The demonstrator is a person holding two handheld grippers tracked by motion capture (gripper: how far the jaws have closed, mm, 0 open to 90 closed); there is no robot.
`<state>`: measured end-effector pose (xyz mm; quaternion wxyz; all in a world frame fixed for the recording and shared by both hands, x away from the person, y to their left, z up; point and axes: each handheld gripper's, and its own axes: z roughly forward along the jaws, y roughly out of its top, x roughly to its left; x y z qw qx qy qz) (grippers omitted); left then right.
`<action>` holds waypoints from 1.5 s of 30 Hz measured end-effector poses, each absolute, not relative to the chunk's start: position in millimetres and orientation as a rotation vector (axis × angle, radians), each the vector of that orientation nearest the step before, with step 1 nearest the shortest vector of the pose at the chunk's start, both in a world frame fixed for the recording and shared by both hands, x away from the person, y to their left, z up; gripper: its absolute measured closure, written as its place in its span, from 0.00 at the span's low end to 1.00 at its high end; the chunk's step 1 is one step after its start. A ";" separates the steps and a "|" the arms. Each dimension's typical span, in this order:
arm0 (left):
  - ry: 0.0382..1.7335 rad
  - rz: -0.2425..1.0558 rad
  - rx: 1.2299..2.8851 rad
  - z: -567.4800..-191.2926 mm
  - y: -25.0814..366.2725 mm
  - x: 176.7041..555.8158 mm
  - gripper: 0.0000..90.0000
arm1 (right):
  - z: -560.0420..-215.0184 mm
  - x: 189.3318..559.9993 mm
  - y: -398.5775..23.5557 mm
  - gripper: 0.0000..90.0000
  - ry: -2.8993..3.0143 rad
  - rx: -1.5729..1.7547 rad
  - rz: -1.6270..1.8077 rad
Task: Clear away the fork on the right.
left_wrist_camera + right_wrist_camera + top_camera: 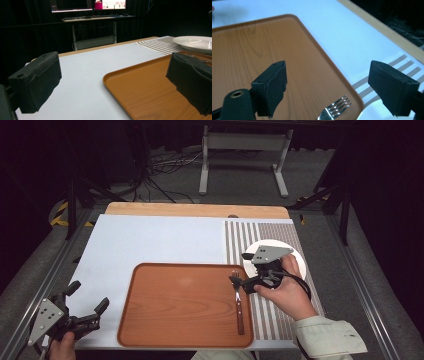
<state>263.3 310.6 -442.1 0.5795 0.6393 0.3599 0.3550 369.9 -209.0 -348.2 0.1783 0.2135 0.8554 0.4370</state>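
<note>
A round white plate [295,251] sits on a striped grey and white mat [265,232] near the right edge of the table. A big white sheet [150,240] covers most of the wooden table [195,210]. Past the far edge, on the floor, stands a grey metal frame [245,150] beside black cables [165,167].

Tray [175,305] lies bare left of the fork [238,300]; plate [297,257] crowds its right.

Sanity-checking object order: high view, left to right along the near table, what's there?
left gripper → wooden tray → fork → right gripper → striped placemat
</note>
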 end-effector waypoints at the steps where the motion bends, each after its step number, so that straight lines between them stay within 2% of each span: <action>1: 0.841 0.830 1.494 -442.1 310.7 263.3 0.01 | -347.9 367.7 -213.3 0.19 2.398 0.599 1.262; 10: 0.844 0.832 1.493 -442.0 311.5 263.8 0.01 | -354.2 350.2 -250.9 0.17 2.255 0.601 1.396; 18: 0.846 0.836 1.487 -442.5 312.0 264.3 0.01 | -373.6 336.8 -286.3 0.16 2.128 0.619 1.492; 45: 0.849 0.835 1.489 -443.3 313.6 267.3 0.01 | -434.1 321.7 -327.4 0.15 1.963 0.695 1.543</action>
